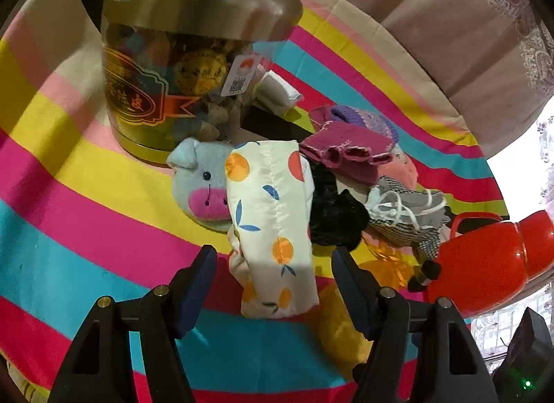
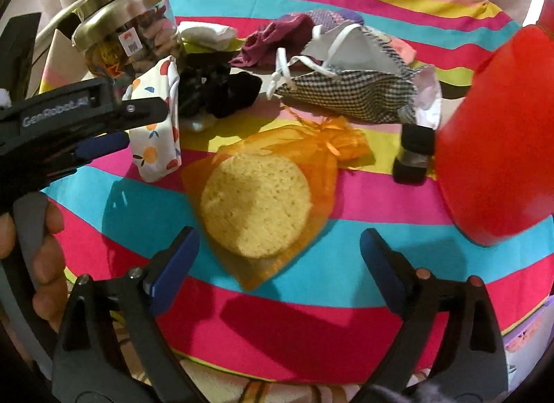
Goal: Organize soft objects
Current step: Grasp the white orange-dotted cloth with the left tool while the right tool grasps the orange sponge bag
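Both grippers gape empty over the striped cloth (image 2: 311, 316): the left gripper (image 1: 271, 257) above a fruit-print satin pouch (image 1: 273, 222) (beside a plush pig (image 1: 199, 184)), the right gripper (image 2: 278, 240) above a round yellow sponge (image 2: 254, 202) in orange mesh.

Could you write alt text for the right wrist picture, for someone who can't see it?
An open two-fingered tool hangs over a round yellow sponge in a sheer orange bag on a brightly striped cloth. Behind lie a checked pouch, a fruit-print cloth, a jar and a red container; a second tool enters from the left.
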Tool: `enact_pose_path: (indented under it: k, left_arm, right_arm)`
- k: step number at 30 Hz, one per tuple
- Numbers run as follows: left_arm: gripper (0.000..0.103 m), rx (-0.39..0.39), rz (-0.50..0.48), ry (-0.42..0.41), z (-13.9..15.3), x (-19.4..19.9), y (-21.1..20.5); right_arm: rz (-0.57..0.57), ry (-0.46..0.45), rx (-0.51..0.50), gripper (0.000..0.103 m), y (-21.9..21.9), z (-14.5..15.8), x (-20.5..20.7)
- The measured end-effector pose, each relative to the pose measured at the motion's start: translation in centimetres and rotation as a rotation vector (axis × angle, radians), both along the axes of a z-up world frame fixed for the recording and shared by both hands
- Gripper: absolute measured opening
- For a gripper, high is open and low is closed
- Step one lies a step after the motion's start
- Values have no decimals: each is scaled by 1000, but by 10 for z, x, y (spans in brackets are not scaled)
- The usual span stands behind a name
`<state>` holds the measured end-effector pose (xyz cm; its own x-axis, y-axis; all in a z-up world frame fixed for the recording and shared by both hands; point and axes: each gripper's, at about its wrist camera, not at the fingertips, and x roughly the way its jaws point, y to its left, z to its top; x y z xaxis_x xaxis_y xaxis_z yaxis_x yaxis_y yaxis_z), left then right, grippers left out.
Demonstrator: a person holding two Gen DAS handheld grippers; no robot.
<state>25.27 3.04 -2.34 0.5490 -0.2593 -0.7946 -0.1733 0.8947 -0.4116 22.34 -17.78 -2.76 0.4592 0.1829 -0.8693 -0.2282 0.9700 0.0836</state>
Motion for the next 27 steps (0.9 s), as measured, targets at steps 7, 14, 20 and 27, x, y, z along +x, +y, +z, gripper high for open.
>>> enact_pose_path:
  k: [7,14,20,27]
  left_arm:
    - [49,12,-35,10,-16,9,-4]
    - [32,-33,-44,-43,-10,2,-2]
    - [29,-91,-19,-79,-5,-16,9]
    - [29,-78,22,-124,1,-30,14]
  right_arm:
    - [10,21,-16,98,11,-10,11]
    - [17,29,-25,98,20,-16,21]
    - [10,37,-31,99,32,-26,34]
    - [2,32,-43,100,41,-34,43]
